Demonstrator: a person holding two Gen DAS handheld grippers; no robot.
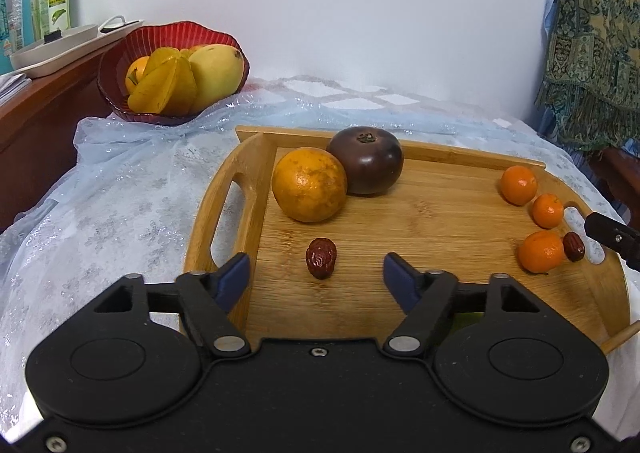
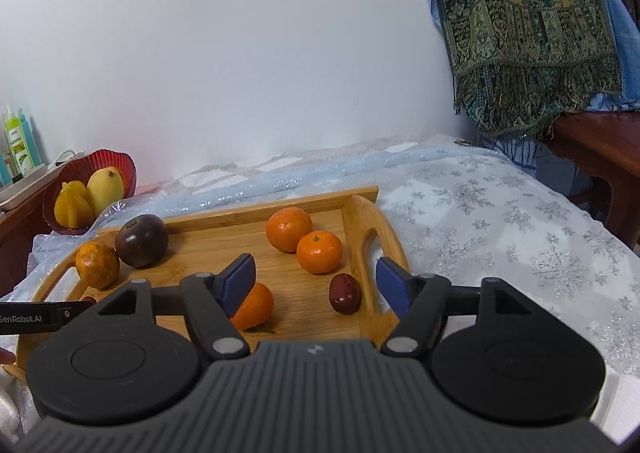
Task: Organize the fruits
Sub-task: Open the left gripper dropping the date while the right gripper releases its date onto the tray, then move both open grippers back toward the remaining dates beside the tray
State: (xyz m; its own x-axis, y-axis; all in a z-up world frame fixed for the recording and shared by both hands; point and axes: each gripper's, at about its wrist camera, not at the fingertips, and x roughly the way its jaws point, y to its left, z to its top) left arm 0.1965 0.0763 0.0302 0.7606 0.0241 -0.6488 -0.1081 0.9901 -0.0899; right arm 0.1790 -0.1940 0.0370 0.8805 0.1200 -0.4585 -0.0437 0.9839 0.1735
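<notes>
Two dates on the wooden tray (image 1: 440,213), one lying free ahead of each open gripper.

Left gripper (image 1: 316,273): fingers apart, holding nothing; a date (image 1: 321,263) sits at 12 o'clock between the tips, long axis pointing away. Right gripper (image 2: 316,285): fingers apart too, the other date (image 2: 345,293) just right of centre, about 1 o'clock, a small orange (image 2: 252,307) against its left finger. Each hand is nearest its own date.

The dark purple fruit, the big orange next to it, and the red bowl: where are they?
dark purple fruit (image 1: 366,163): left wrist view, on its glossy front skin.
big orange (image 1: 309,185): left wrist view, middle of its peel.
red bowl (image 1: 114,71): left wrist view, on its ribbed left wall.
</notes>
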